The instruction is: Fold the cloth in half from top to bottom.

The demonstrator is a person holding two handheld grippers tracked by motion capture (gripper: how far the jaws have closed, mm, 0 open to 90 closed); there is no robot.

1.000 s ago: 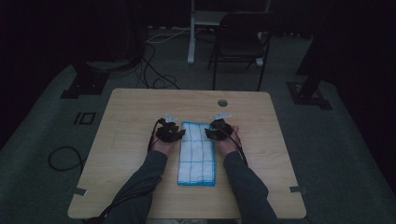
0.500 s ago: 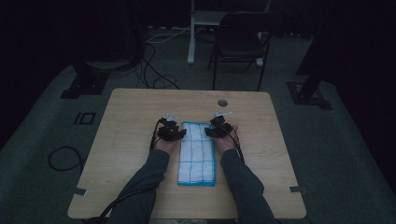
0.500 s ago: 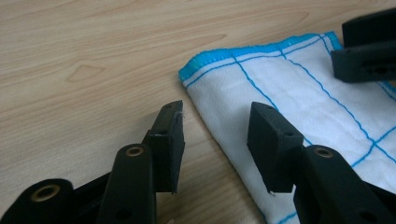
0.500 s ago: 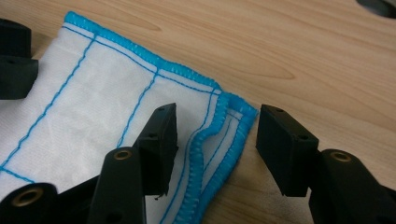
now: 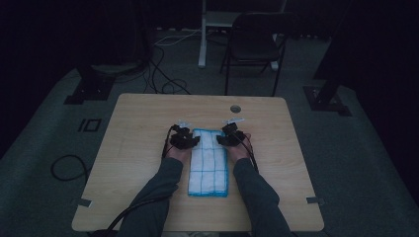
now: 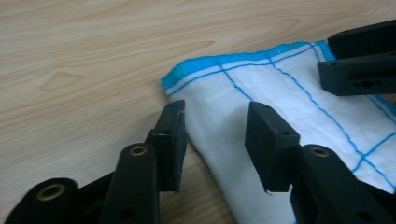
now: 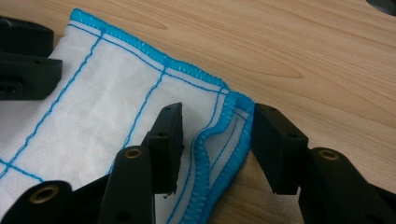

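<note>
So, there's a white cloth with blue grid lines and blue stitched edging (image 5: 209, 165) lying folded into a long strip in the middle of the wooden counter (image 5: 138, 123), running from the near edge toward the far side.

Both claws are parked at its far end, one on each corner. The left claw (image 6: 215, 135) sits over the far left corner: one jaw is down on the bare wood just beside the cloth's edge, the other is over the white fabric, so the edge runs between them. The jaws are spread and have just been closing a bit, but the pads aren't pressing the cloth.

The right claw (image 7: 217, 140) straddles the far right corner, where the blue hem is bunched up into a little ridge between the jaws. Its jaws have just been closing too, and there's a visible gap on both sides, so no pinch.

In the high view the left claw (image 5: 184, 139) and right claw (image 5: 231, 137) face each other across the strip.
</note>
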